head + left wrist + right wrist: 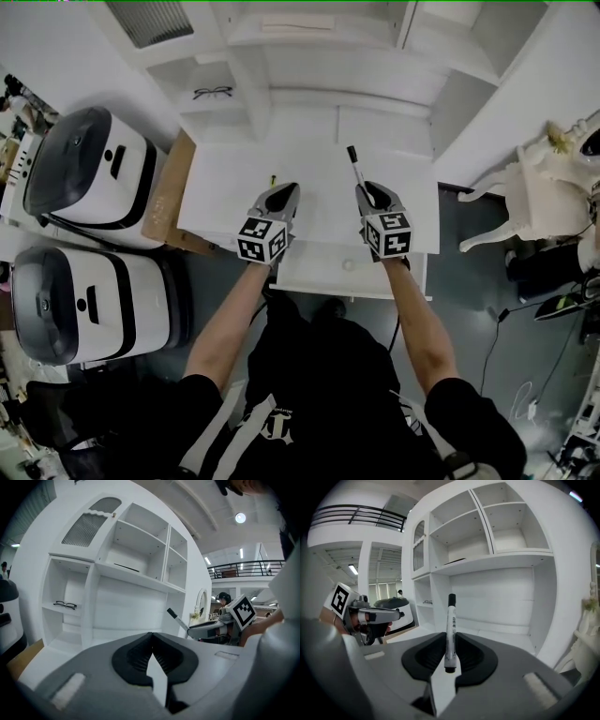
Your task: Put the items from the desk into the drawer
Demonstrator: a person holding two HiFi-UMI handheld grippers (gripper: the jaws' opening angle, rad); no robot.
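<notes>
A white marker with a black cap (353, 161) sticks out forward from my right gripper (367, 195), whose jaws are shut on its barrel (450, 630). Both grippers hover above the white desk top (225, 202). My left gripper (280, 197) has its jaws closed together (151, 637), and nothing shows between them in its own view. In the head view a small dark and yellow thing (273, 178) shows just past its tip; whether it is held or lies on the desk I cannot tell. A drawer front with a round knob (349, 265) sits under the desk's front edge.
Black glasses (213, 92) lie on a low left shelf of the white hutch (309, 56). Two white and black machines (89, 169) (80, 305) and a cardboard box (169, 199) stand to the left. A white ornate chair (534, 187) stands to the right.
</notes>
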